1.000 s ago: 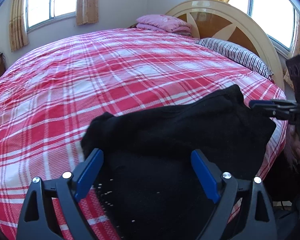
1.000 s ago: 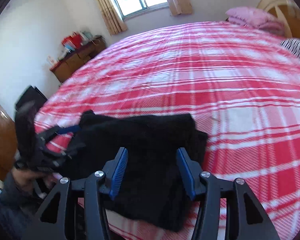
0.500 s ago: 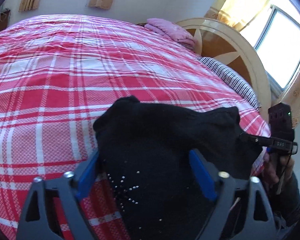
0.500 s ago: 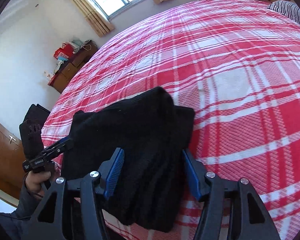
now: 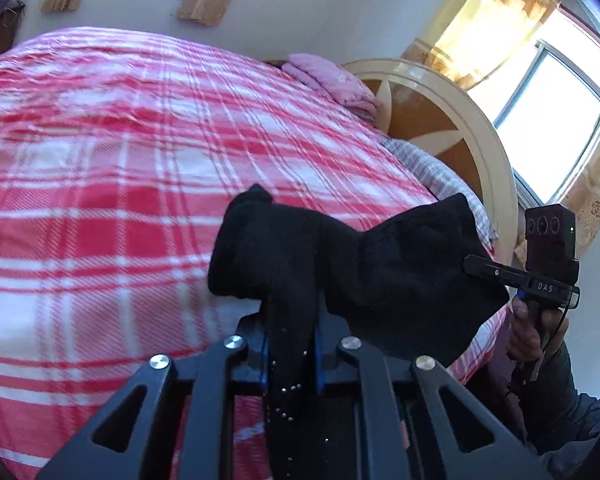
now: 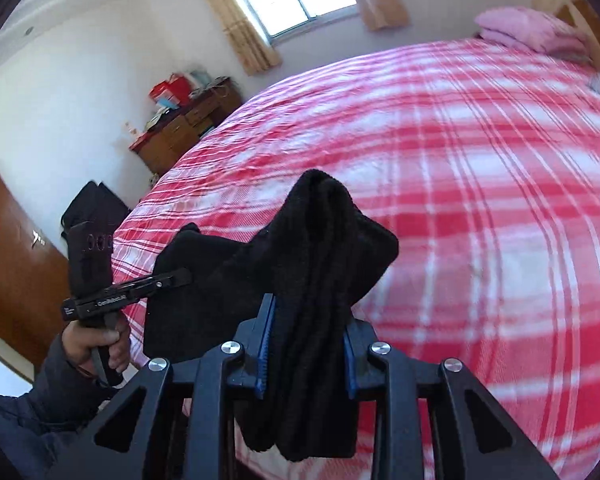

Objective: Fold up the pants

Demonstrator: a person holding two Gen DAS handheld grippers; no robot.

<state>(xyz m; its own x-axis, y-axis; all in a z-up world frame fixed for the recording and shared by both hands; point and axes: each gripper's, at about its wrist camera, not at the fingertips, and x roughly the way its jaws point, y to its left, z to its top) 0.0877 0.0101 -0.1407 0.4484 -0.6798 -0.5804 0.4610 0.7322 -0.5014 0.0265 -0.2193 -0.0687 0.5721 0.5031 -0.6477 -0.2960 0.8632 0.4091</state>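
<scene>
The left gripper [image 5: 290, 354] pinches the black pants [image 5: 364, 272], jaws nearly closed; the right gripper [image 6: 306, 350] clamps a thicker bunch, the plaid bed [image 6: 480, 200] lying beyond both.

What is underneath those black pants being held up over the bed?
Under the black knit pants lies the red and white plaid bedspread. Each tool, left and right, is clamped on a bunched end. The bedspread directly beneath the cloth is covered.

Black pants [image 5: 388, 276], bunched & lifted, hanging above bed edge.
</scene>
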